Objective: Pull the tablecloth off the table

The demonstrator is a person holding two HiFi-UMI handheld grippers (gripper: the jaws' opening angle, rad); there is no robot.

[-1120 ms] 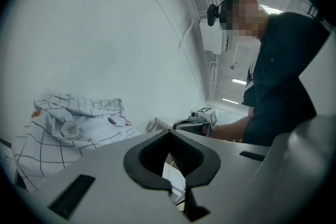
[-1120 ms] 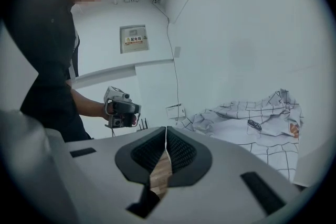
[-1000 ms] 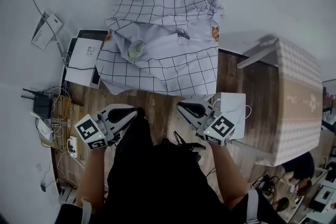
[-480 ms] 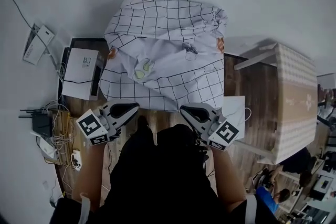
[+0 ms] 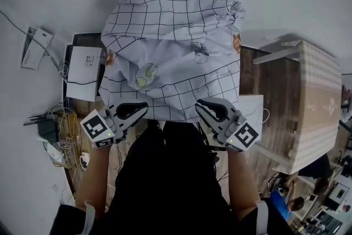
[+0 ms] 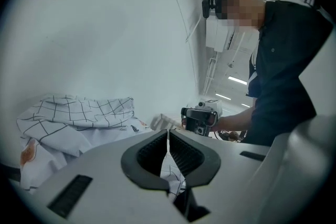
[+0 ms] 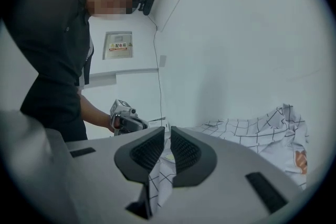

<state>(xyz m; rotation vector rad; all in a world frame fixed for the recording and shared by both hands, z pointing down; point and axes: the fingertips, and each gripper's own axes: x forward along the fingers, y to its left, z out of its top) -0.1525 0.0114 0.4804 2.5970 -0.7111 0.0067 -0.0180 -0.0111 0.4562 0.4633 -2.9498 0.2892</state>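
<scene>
I have the left gripper [image 5: 142,110] and right gripper [image 5: 201,106] both clamped tight on the near edge of the checked tablecloth [image 5: 176,47]; cloth lies rumpled.

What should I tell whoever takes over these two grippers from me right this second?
Grip: the left tongs are shut on the near edge of the white, black-checked fabric tablecloth; the right tongs are shut on the same edge, further right.
Cloth: rumpled and heaped over the table, which is hidden under it.
Done: both grips made.
Left: draw the cloth toward you, both hands together, until it is off the table.
</scene>
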